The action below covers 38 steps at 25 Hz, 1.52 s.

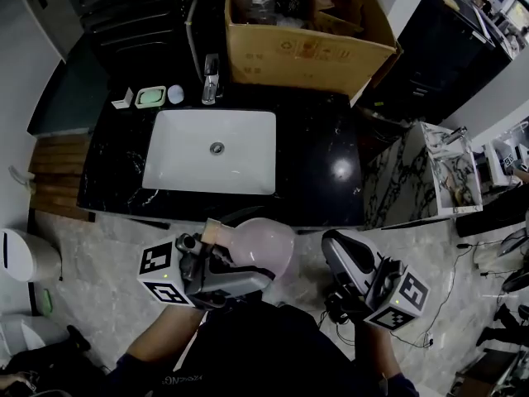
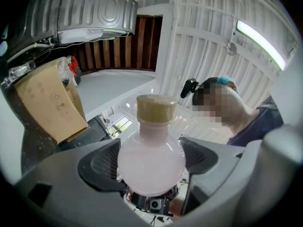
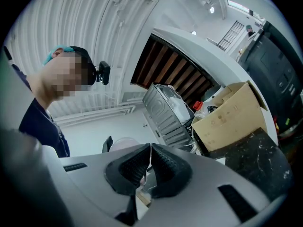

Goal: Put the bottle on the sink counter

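A round pale-pink bottle (image 1: 263, 242) with a tan cap (image 1: 212, 232) is held in front of the black marble sink counter (image 1: 318, 168), below its front edge. My left gripper (image 1: 235, 259) is shut on the bottle's belly. In the left gripper view the bottle (image 2: 151, 167) fills the space between both pads (image 2: 101, 167), with its cap (image 2: 156, 109) pointing away from the camera. My right gripper (image 1: 335, 245) hangs to the right of the bottle, shut and empty. In the right gripper view its jaws (image 3: 149, 162) meet, and the bottle (image 3: 124, 142) peeks out behind them.
A white basin (image 1: 211, 151) is set into the counter, with a faucet (image 1: 211, 79) behind it. A green soap dish (image 1: 150, 97) sits at the back left. A large cardboard box (image 1: 306, 48) stands at the back right. A white bin (image 1: 25, 255) is on the floor at left.
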### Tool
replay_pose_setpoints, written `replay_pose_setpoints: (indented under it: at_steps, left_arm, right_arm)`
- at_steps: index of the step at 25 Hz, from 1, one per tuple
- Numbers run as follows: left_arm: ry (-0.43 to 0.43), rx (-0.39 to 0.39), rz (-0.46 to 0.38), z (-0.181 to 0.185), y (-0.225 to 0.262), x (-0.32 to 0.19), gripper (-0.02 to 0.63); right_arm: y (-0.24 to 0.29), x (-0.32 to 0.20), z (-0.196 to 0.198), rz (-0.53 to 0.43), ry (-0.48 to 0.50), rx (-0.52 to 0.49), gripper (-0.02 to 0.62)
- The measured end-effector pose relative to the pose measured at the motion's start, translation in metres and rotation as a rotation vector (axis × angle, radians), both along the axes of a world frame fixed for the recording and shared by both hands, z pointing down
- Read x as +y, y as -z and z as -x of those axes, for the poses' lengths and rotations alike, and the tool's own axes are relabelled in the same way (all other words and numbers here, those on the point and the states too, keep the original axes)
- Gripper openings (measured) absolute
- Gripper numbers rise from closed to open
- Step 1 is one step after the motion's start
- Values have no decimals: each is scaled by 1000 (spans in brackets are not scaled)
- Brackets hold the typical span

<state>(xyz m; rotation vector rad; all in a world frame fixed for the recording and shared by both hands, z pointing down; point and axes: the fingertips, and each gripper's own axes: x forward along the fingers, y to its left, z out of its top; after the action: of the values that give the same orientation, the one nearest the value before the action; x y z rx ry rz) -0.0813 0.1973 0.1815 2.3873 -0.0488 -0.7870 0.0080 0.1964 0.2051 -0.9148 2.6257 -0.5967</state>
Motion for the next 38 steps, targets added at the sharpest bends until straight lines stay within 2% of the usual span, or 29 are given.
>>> replay_pose_setpoints:
  at_steps: [9, 18, 30, 38]
  left_arm:
    - [-13, -11, 1, 18, -2, -30, 391]
    - [-14, -29, -5, 20, -11, -50, 391]
    - [4, -50, -7, 6, -18, -86, 391]
    - [33, -65, 25, -10, -27, -124, 391]
  right_arm:
    - [6, -28, 20, 19, -30, -8, 28]
    - [3, -47, 25, 16, -39, -19, 28]
    - [-13, -80, 9, 13, -13, 1, 28]
    - [-21, -118, -10, 35, 7, -9, 28]
